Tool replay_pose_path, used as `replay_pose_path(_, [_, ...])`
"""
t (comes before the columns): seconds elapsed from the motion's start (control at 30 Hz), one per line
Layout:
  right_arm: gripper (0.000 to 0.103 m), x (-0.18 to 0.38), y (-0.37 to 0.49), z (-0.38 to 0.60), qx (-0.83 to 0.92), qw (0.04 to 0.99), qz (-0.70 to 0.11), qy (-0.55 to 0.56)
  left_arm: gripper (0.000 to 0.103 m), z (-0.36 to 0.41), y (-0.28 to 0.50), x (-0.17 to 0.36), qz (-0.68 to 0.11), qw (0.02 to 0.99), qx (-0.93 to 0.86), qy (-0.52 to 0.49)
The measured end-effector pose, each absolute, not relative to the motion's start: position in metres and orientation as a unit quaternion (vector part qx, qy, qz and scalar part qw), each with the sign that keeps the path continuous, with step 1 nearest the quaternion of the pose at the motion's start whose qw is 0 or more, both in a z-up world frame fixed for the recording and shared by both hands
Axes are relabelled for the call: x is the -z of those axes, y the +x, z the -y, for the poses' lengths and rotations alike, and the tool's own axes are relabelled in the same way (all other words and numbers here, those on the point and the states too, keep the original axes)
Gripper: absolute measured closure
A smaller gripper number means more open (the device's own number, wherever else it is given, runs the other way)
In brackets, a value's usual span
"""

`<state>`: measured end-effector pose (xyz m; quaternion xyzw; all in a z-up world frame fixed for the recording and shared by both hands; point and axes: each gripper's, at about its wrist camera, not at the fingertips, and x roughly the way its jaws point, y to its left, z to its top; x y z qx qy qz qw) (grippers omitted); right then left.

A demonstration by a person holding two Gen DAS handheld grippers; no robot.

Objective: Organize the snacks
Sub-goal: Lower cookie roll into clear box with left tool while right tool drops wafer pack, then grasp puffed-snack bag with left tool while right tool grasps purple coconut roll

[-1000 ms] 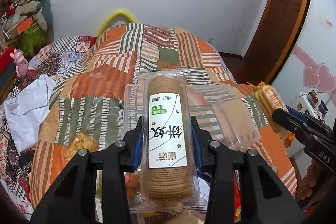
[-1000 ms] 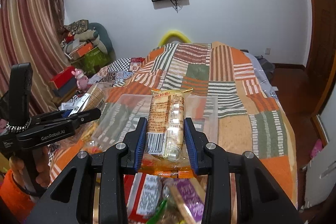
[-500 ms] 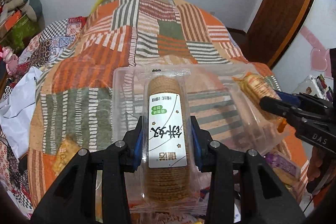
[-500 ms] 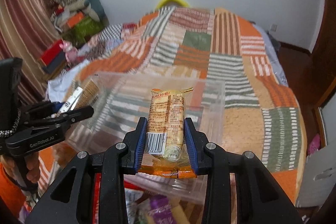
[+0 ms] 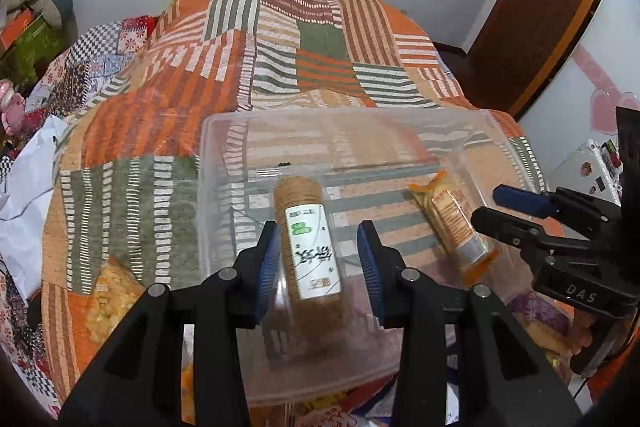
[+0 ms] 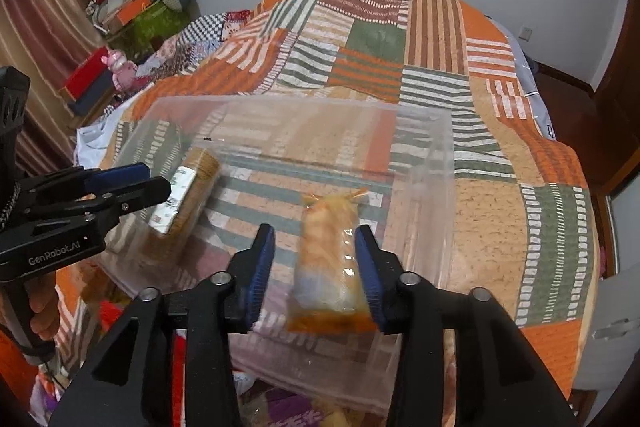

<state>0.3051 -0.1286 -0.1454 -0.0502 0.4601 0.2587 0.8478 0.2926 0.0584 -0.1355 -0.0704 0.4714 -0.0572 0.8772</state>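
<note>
Home bedroom: quilted bed [image 5: 320, 39].

Both fisheye cameras sit just behind their own gripper fingers and look forward and steeply down, from close above, into the clear plastic bin [image 5: 224, 147] [image 6: 424, 155] on the patchwork bedspread [image 5: 168, 107] [image 6: 520, 211], with the far wall at the top of each frame. The left wrist view looks from the bin's left side and catches the right gripper [image 5: 490, 205] at its right edge. The right wrist view looks from the bin's right side with the left gripper [image 6: 158, 179] at its left edge; both share the bin, both snack packs, the bedspread and the wall.
</note>
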Motion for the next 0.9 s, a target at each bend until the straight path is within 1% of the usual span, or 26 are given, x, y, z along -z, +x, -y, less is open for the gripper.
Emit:
replay_pose_path(0.07, [0.055,0.138,0.3,0.13,-0.256,0.856,-0.447,-0.053,0.063,-0.062,0.286,0.129,-0.465,0.881,0.053,-0.062])
replay_pose_path(0.17, [0.054,0.124,0.286,0.136,-0.255,0.867,-0.424,-0.058,0.061,-0.072,0.273,0.118,-0.452,0.889,0.047,-0.061])
replay_pose_path(0.23, [0.053,0.117,0.28,0.141,-0.256,0.872,-0.414,-0.054,0.057,-0.082,0.263,0.109,-0.441,0.894,0.039,-0.063])
replay_pose_path(0.4, [0.046,0.103,0.26,0.154,-0.253,0.886,-0.385,-0.051,0.04,-0.109,0.237,0.093,-0.414,0.908,0.013,-0.054])
replay_pose_path(0.47, [0.043,0.102,0.25,0.16,-0.25,0.89,-0.376,-0.057,0.037,-0.119,0.228,0.093,-0.412,0.91,0.0,-0.046])
replay_pose_path(0.6, [0.034,0.108,0.236,0.171,-0.249,0.89,-0.378,-0.051,0.036,-0.15,0.215,0.109,-0.427,0.902,-0.028,-0.053])
replay_pose_path(0.9, [0.033,0.144,0.221,0.184,-0.233,0.879,-0.414,-0.051,0.036,-0.197,0.216,0.176,-0.48,0.871,-0.066,-0.082])
